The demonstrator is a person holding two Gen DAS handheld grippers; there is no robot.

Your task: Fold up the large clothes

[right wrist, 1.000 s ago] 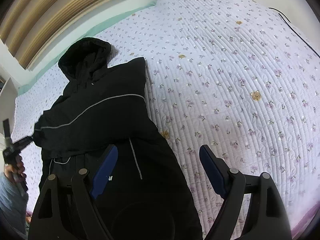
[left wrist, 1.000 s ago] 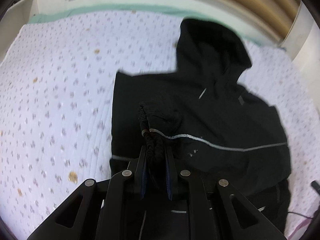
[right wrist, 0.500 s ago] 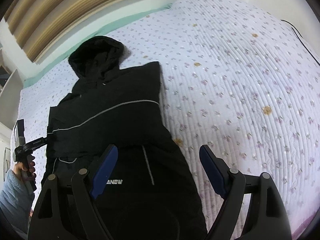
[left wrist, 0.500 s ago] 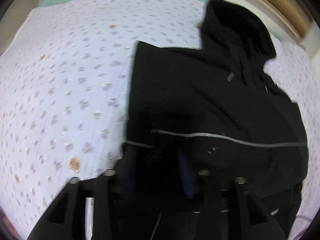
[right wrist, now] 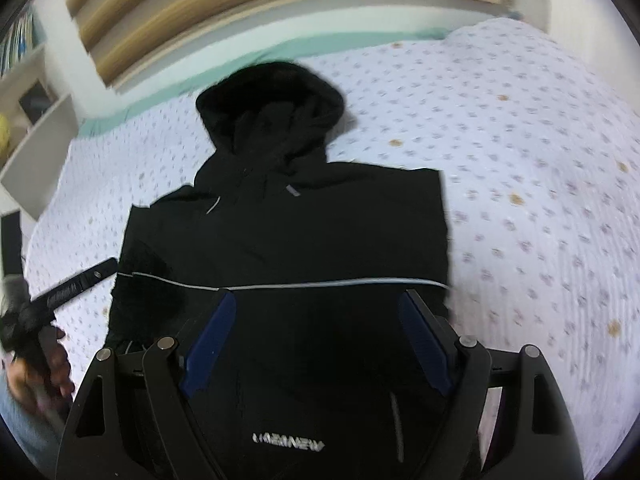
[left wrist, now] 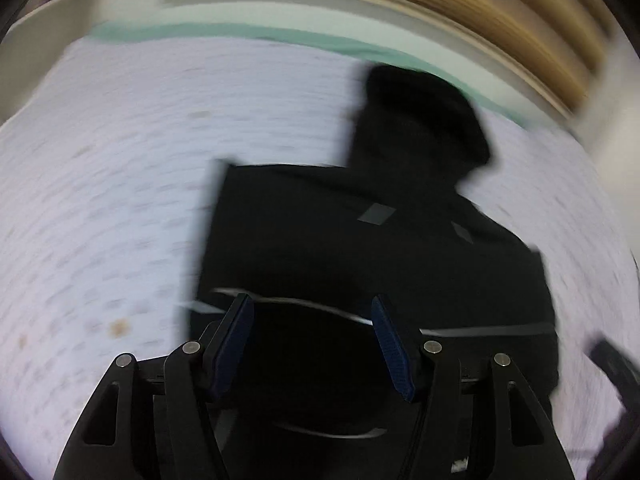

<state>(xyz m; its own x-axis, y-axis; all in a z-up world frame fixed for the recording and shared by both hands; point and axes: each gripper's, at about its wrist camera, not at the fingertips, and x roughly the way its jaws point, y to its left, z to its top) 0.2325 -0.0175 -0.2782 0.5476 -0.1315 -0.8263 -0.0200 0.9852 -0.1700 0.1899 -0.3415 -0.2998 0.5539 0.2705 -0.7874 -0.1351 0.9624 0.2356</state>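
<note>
A black hooded jacket (right wrist: 288, 232) lies flat on the bed, hood toward the headboard, both sleeves folded across the chest, a thin reflective stripe across it. It also shows in the blurred left wrist view (left wrist: 360, 248). My left gripper (left wrist: 312, 320) is open and empty, above the jacket's lower left part. My right gripper (right wrist: 316, 320) is open and empty, above the jacket's lower middle, near a white logo (right wrist: 288, 447). The left gripper's tool and the hand holding it show at the left edge of the right wrist view (right wrist: 76, 280).
The bed has a white quilt with small flower print (right wrist: 540, 200) and a mint sheet edge (right wrist: 168, 88) by the wooden slatted headboard (right wrist: 240, 4). White shelves (right wrist: 36, 120) stand left of the bed.
My left gripper has let go of the sleeve cuff, opened and pulled back. The sleeve now lies across the jacket. My right gripper has swung left to centre over the jacket.
</note>
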